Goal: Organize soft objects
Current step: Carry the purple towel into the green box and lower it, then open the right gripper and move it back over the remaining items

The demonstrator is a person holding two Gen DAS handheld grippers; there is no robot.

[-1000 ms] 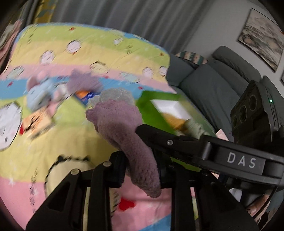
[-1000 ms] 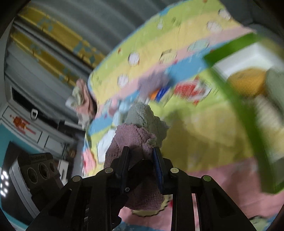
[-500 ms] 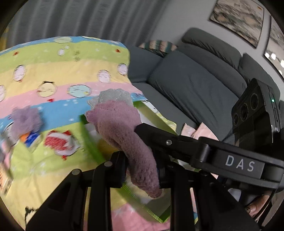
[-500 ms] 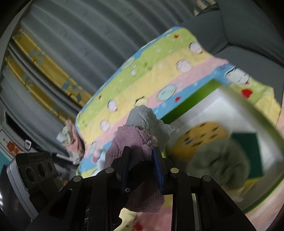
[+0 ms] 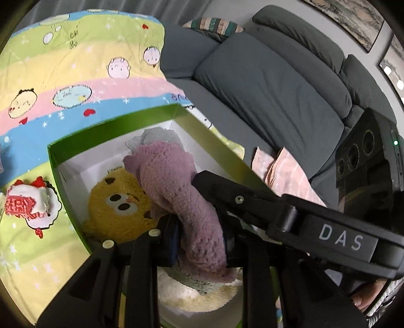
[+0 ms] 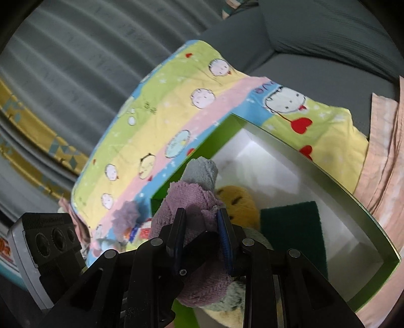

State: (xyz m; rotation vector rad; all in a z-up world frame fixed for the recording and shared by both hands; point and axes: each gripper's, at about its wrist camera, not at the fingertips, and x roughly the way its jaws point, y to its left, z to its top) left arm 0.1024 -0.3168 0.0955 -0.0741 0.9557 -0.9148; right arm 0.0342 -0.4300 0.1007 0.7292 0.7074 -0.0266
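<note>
The purple towel (image 5: 176,191) is pinched by both the left gripper (image 5: 199,242) and the right gripper (image 6: 200,237), above the green box (image 6: 328,174). Below lies a yellow plush toy (image 5: 116,204). Farther back spreads the striped blanket (image 5: 63,65).

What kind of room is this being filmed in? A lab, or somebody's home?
Most likely a home living room. A grey sofa sits behind the work area, framed pictures hang on the wall, grey curtains cover one side, and a cartoon-print blanket is spread under the green box.
</note>
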